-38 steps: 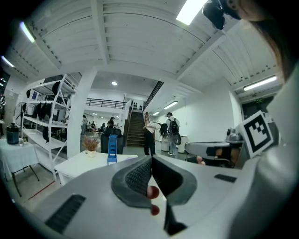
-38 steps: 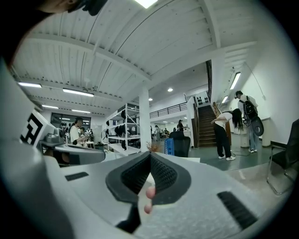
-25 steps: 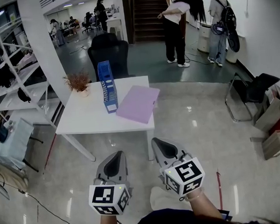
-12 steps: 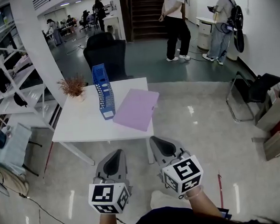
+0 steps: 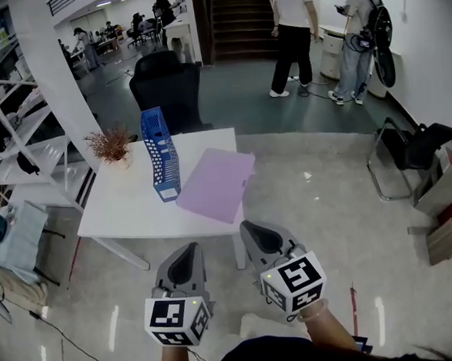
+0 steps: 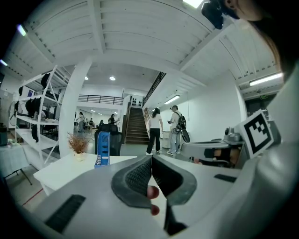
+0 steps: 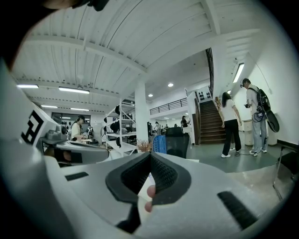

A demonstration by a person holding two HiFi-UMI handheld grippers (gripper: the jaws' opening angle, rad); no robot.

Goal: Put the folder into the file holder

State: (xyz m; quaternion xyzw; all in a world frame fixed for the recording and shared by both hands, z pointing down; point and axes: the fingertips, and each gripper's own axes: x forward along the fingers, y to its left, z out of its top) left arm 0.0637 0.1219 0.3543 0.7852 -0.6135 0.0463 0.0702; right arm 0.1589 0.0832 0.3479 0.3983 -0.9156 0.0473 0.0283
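Note:
A flat purple folder [image 5: 215,184] lies on the white table [image 5: 124,210], its corner hanging over the table's right edge. Just left of it stands an upright blue file holder [image 5: 159,156], also visible in the left gripper view [image 6: 103,148] and the right gripper view [image 7: 160,144]. My left gripper [image 5: 189,252] and right gripper [image 5: 254,232] are side by side over the floor, short of the table's near edge, pointing at it. Both are shut with nothing between the jaws, as the left gripper view [image 6: 150,158] and the right gripper view [image 7: 149,156] show.
A small potted dry plant [image 5: 112,145] sits at the table's far left. A black office chair [image 5: 169,83] stands behind the table, white shelving [image 5: 19,144] to its left and a folding chair [image 5: 413,151] to its right. Two people [image 5: 331,29] stand near the stairs.
Both grippers have moved forward together toward the table, which now sits closer and lower in the head view. The jaws stayed shut. The people by the stairs have shifted.

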